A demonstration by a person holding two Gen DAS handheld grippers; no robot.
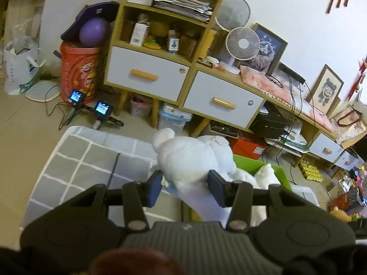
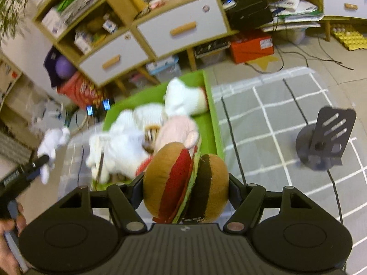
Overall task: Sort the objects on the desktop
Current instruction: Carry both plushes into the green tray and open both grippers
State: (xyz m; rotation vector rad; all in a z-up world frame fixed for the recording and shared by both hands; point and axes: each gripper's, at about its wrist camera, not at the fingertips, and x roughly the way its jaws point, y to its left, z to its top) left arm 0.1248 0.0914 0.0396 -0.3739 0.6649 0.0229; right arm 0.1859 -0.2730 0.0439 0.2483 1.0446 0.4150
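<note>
Both your grippers carry plush toys over the green bin.

Your left gripper is clamped on a pale blue plush bear; its long axis runs away from you along the fingers, head end pointing toward the wooden cabinet, above the grey checked cloth and the bin's near edge. Your right gripper squeezes a plush hamburger turned on edge, its layers standing upright and its bun faces against the fingers, just short of the green bin, where white and pink plush toys lie piled.
</note>
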